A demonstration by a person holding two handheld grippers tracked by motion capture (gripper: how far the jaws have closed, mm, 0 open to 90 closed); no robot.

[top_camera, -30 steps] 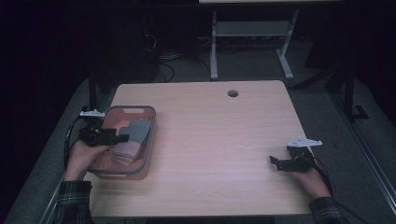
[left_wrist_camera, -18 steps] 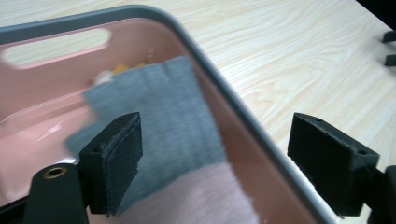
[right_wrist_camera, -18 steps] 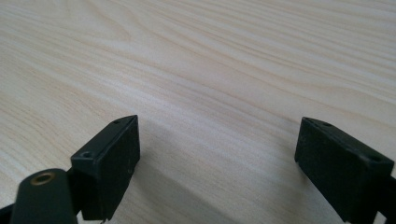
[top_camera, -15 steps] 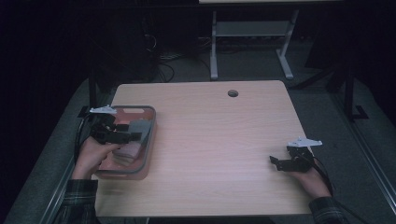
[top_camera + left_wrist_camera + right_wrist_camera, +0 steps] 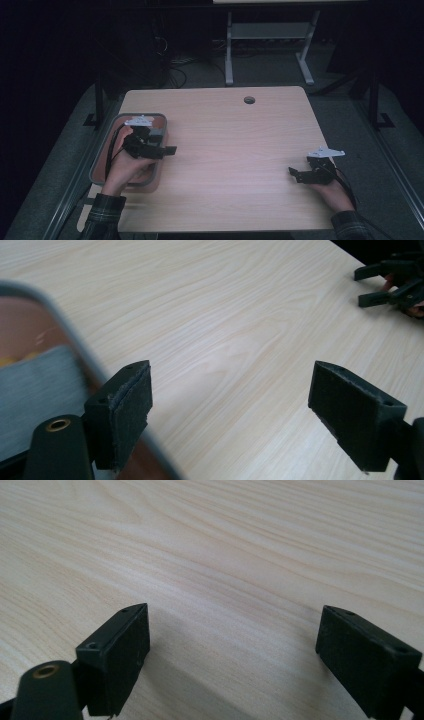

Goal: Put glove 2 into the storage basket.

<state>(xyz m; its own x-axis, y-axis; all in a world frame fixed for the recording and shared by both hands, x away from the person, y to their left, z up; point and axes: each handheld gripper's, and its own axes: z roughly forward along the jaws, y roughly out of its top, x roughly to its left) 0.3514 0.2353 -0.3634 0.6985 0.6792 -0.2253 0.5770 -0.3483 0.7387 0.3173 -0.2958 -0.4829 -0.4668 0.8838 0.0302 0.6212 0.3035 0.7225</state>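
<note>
Nearest the person, the right gripper rests low on the table at its near right side, jaws spread wide with nothing but bare wood grain between them in the right gripper view, and it sits where it was a second ago. To the left, the left gripper is also spread open and empty; over the last second it has swung out from above the tray, so that its jaws now reach past the tray's right rim toward the middle of the table. In the left gripper view the grey rim passes just beside the left jaw, and a grey, cloth-like thing lies in the tray (folded, by the look of it, though blur hides much). That thing lies in the tray, ungrasped, so the swing outward looks like a retreat without a pickup; fetching it would call for another reach into the tray. Farther off, a small round hole marks the table's far edge.
</note>
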